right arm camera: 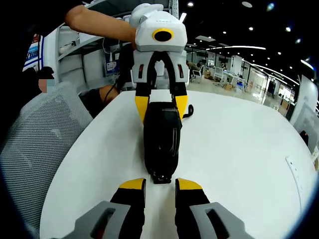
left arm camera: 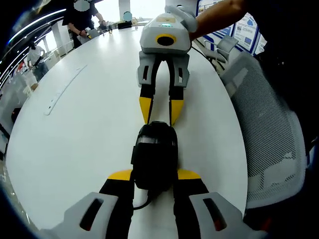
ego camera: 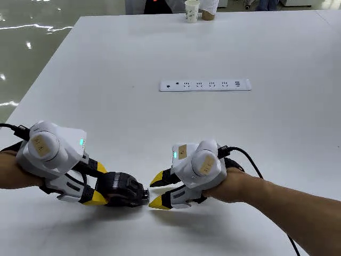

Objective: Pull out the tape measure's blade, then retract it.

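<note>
A black tape measure (ego camera: 123,189) lies low over the white table (ego camera: 160,53) at its near edge. My left gripper (ego camera: 105,184) is shut on its body from the left. In the left gripper view the case (left arm camera: 155,152) sits between my yellow tips (left arm camera: 120,175). My right gripper (ego camera: 155,190) faces it from the right, open, its yellow tips on either side of the blade tab without closing on it. The right gripper view has the tab end (right arm camera: 160,177) just ahead of my right gripper (right arm camera: 160,185), with the left gripper (right arm camera: 161,107) holding the case (right arm camera: 162,137) beyond. No blade is drawn out.
A white power strip (ego camera: 205,85) lies mid-table. A paper cup (ego camera: 192,10) stands at the far edge. A grey mesh chair (left arm camera: 269,139) sits beside the table. People stand at the far end (left arm camera: 82,20). A cable trails from the right gripper (ego camera: 250,162).
</note>
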{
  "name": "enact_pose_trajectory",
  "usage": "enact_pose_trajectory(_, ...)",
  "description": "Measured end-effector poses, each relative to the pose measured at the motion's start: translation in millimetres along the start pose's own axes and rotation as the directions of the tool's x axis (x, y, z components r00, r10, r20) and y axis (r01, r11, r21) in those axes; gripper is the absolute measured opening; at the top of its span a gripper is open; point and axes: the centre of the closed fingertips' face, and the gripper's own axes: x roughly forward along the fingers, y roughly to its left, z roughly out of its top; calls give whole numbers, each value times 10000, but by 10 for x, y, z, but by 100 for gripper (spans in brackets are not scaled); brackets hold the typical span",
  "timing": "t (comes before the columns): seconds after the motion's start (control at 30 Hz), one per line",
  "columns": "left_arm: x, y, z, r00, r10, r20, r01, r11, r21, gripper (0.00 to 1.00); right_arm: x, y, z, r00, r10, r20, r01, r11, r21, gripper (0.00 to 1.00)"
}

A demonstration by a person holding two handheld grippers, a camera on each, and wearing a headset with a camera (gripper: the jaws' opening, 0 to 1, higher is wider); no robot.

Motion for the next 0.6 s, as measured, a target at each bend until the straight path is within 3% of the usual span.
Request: enact_pose_trajectory(0.6, 9, 10, -3, 9999, -127, 37, 127, 9999, -95, 23, 133, -19, -19, 9996, -46, -266, 43, 10000, -84, 12)
